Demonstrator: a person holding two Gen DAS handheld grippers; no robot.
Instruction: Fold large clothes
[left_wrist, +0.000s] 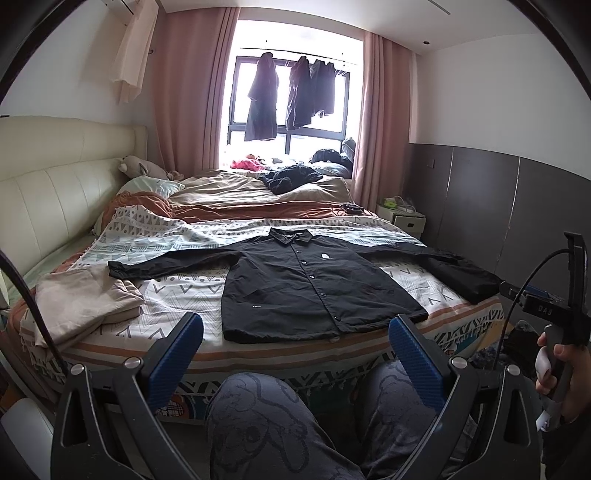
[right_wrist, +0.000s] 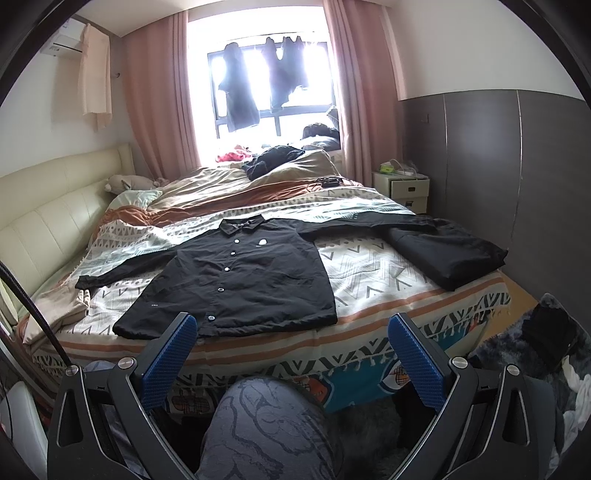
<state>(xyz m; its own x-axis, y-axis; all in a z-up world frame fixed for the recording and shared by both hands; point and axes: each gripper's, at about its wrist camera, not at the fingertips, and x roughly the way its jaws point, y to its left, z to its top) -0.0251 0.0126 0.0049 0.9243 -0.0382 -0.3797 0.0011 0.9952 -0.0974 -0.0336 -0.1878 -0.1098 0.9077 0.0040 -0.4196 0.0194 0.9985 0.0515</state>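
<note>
A black long-sleeved button shirt (left_wrist: 295, 284) (right_wrist: 236, 280) lies flat and face up on the patterned bedspread (left_wrist: 177, 291), collar toward the window, both sleeves spread sideways. My left gripper (left_wrist: 295, 332) hovers open just short of the shirt's hem, above the person's knee, with nothing between its blue pads (left_wrist: 181, 350). My right gripper (right_wrist: 293, 332) is also open and empty, near the bed's front edge, right of the hem. The right gripper's handle (left_wrist: 554, 332) shows in the left wrist view, held in a hand.
A folded beige cloth (left_wrist: 81, 302) lies at the bed's left. A folded dark garment (right_wrist: 450, 251) rests at the right edge. Rumpled blankets and dark clothes (left_wrist: 291, 177) fill the far half. A cream headboard (left_wrist: 55, 192) stands left, a nightstand (right_wrist: 406, 188) right, a rug (right_wrist: 535, 350) on the floor.
</note>
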